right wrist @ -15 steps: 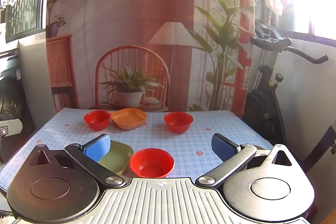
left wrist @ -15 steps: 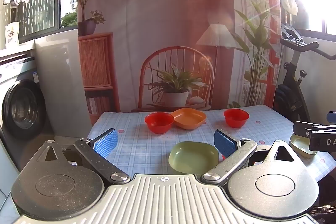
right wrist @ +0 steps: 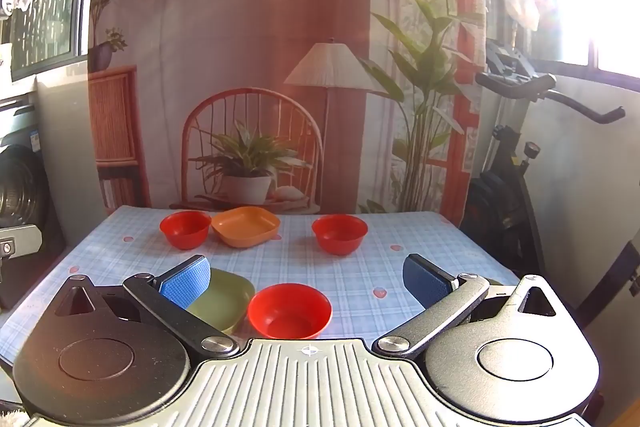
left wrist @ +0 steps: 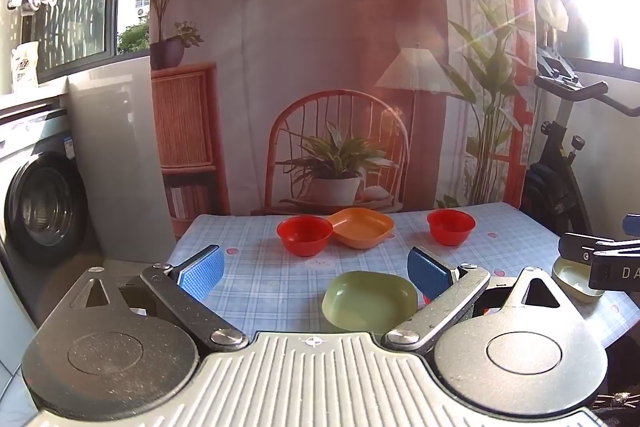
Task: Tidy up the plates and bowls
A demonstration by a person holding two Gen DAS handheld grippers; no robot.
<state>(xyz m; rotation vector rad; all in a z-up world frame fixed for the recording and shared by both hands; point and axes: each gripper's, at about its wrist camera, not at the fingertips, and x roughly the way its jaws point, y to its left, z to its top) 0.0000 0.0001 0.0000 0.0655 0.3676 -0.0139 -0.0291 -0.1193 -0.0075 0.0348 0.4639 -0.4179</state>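
Observation:
On the blue checked tablecloth stand a red bowl, an orange square plate touching it, and a second red bowl at the back. A green square plate lies near the front; a third red bowl sits right of the green plate. A pale green dish rests at the right edge, partly hidden by the other gripper. My left gripper hangs open above the near table, nothing between its pads. My right gripper is open over the near red bowl, apart from it.
A printed backdrop with a chair and plants hangs behind the table. A washing machine stands at the left, an exercise bike at the right. The table's front and right edges are close to both grippers.

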